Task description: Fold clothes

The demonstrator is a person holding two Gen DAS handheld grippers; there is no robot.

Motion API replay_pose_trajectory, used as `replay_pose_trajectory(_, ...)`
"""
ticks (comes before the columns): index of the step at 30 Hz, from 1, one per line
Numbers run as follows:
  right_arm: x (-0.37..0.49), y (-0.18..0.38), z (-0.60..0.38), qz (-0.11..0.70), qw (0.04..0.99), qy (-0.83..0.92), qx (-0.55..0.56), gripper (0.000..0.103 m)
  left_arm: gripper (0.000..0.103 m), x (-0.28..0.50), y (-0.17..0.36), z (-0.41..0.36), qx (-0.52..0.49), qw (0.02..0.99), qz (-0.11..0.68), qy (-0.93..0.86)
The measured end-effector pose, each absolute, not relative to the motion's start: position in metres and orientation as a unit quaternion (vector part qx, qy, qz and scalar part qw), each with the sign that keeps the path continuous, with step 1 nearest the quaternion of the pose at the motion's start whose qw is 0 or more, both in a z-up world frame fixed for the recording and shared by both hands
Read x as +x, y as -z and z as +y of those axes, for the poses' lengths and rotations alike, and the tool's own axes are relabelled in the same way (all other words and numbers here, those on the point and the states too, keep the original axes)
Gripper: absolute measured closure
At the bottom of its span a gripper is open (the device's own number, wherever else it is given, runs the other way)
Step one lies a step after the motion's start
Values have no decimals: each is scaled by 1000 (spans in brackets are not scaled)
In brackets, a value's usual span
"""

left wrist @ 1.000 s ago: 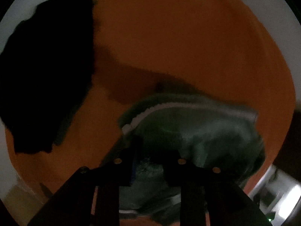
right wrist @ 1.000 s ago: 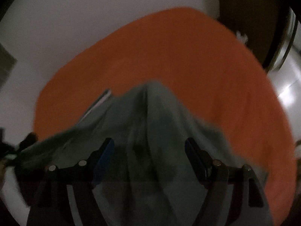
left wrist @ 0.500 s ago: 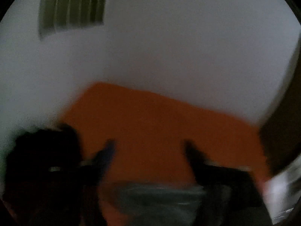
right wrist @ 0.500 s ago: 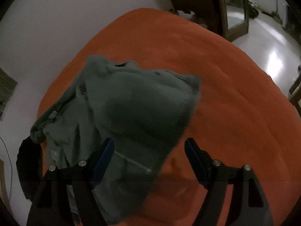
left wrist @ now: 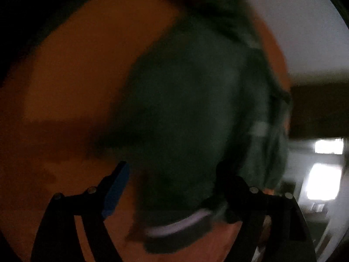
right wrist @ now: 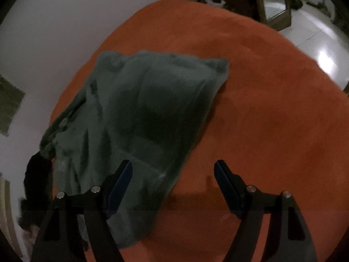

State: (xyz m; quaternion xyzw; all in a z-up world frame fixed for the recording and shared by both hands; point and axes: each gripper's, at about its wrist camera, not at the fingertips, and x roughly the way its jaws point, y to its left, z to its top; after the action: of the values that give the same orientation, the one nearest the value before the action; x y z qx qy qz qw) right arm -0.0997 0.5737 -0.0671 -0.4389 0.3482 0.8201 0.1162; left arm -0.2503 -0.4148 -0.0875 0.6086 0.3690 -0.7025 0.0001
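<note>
A dark green garment lies spread on an orange cloth-covered surface. In the right wrist view my right gripper hovers open above the garment's near right edge, nothing between its fingers. The left wrist view is blurred: the same green garment fills the middle, a pale striped band near the bottom. My left gripper is open just above it, with the blue pad of its left finger clear of the cloth.
A black garment lies at the left edge of the orange surface. White wall runs behind. A glass-fronted cabinet and shiny tiled floor are at the right. A dark vent sits on the wall at left.
The left gripper let go of the green garment, swung up toward the wall, then came back down over it. The garment dropped from the right gripper and now lies flat.
</note>
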Motion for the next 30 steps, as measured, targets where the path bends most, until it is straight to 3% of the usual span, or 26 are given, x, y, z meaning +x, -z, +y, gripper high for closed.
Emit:
replay_pose_trajectory(5, -97, 89, 552, 361, 89, -802, -468, 27, 22, -226, 103, -465, 548, 19, 483, 683)
replay_pose_trajectory(12, -89, 119, 534, 445, 64, -765, -461, 27, 23, -253, 82, -422, 546, -62, 437, 712)
replay_pose_trajectory(13, -90, 119, 532, 446, 63, -767, -458, 27, 48, -258, 88, -413, 542, -52, 430, 720)
replay_pose_trajectory(14, -91, 119, 531, 446, 62, -768, -454, 27, 103, -262, 90, -405, 547, -35, 410, 729)
replay_pose_trajectory(15, -91, 119, 529, 447, 62, -770, -451, 31, 103, -263, 90, -403, 551, -14, 393, 736)
replay_pose_trajectory(17, -93, 119, 525, 447, 61, -774, -444, 61, 103, -258, 80, -412, 539, 39, 384, 749)
replay_pose_trajectory(18, -94, 119, 524, 447, 61, -776, -441, 88, 103, -253, 71, -423, 524, 59, 395, 752)
replay_pose_trajectory(19, -95, 119, 522, 447, 60, -778, -437, 99, 103, -247, 60, -436, 507, 74, 407, 756)
replay_pose_trajectory(23, -88, 100, 520, 445, 71, -793, -410, 99, 103, -223, -7, -498, 427, 91, 411, 800)
replay_pose_trajectory(27, -84, 72, 512, 389, 85, -816, -419, 99, 97, -202, -11, -522, 447, 23, 465, 764)
replay_pose_trajectory(28, -80, 64, 515, 371, 106, -825, -413, 99, 79, -194, 2, -514, 470, 6, 474, 745)
replay_pose_trajectory(29, -77, 55, 518, 353, 127, -834, -406, 99, 55, -187, 17, -503, 494, -8, 479, 725)
replay_pose_trajectory(30, -73, 47, 524, 348, 144, -840, -391, 100, 47, -180, 32, -491, 518, -22, 484, 705)
